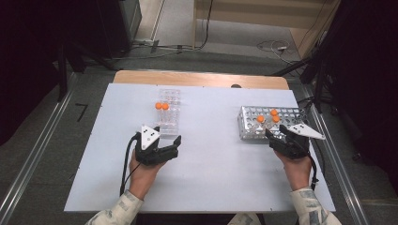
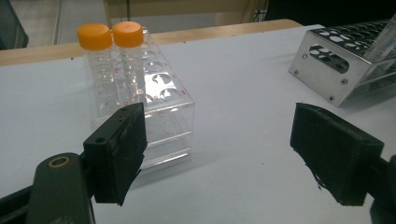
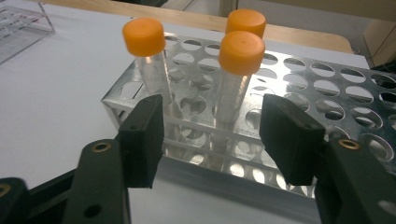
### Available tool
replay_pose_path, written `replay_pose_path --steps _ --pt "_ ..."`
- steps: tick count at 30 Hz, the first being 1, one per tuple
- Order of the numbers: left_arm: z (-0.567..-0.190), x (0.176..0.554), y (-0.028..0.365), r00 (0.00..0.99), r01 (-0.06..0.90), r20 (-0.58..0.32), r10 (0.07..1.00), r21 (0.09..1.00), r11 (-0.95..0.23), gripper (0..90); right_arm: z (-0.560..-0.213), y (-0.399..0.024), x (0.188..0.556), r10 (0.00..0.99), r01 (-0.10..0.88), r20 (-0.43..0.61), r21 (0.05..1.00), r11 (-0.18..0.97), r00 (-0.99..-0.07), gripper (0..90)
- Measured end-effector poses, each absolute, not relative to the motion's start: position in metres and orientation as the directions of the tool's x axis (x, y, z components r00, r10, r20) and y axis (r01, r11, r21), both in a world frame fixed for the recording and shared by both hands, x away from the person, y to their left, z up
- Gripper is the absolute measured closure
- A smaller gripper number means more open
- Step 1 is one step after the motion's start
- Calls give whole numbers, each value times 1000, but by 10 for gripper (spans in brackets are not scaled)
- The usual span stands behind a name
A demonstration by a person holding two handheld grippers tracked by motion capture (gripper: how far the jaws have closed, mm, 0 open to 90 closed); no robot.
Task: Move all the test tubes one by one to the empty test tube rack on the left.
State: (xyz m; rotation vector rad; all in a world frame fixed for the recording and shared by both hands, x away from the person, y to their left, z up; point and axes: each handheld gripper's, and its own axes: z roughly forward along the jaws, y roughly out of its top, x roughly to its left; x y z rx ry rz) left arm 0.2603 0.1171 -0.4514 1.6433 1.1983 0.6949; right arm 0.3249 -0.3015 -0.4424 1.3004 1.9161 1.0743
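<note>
Tubes come first: five clear plastic tubes with orange screw caps in all. Three (image 3: 239, 70) stand upright in the shiny metal rack full of round holes (image 3: 327, 88), just past the fingers of the right gripper (image 3: 212, 135). Its two black fingers are open, with nothing pinched between them. One tube stands in line with the gap, a second leans a little above the left-hand finger in that gripper's own view, and the third is behind them. In the high view this gripper (image 1: 277, 138) sits right at the near edge of the metal rack (image 1: 248, 117).

Two tubes (image 2: 112, 51) stand side by side at the far end of the see-through plastic rack (image 2: 173, 116). That rack is just beyond the left-hand finger of the left gripper (image 2: 219, 144). This gripper's fingers are wide open and hold nothing; only bare white table (image 2: 243, 93) lies between them. Tiny red marks show on the clear rack, too small to read.

Around the table are a grey floor, cables and dark stands
</note>
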Motion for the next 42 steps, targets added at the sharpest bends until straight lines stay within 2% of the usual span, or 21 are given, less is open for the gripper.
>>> replay_pose_path --steps 12,24,42 --pt "-452 260 116 363 391 -87 928 918 -67 190 -449 -306 347 945 477 23 867 143 -326 565" --pt "-452 259 117 363 391 -92 927 918 -62 194 -452 -303 351 945 474 13 868 151 -325 703" --pt "-452 259 115 372 394 -82 925 916 -78 193 -429 -302 341 945 400 -14 904 151 -326 716"
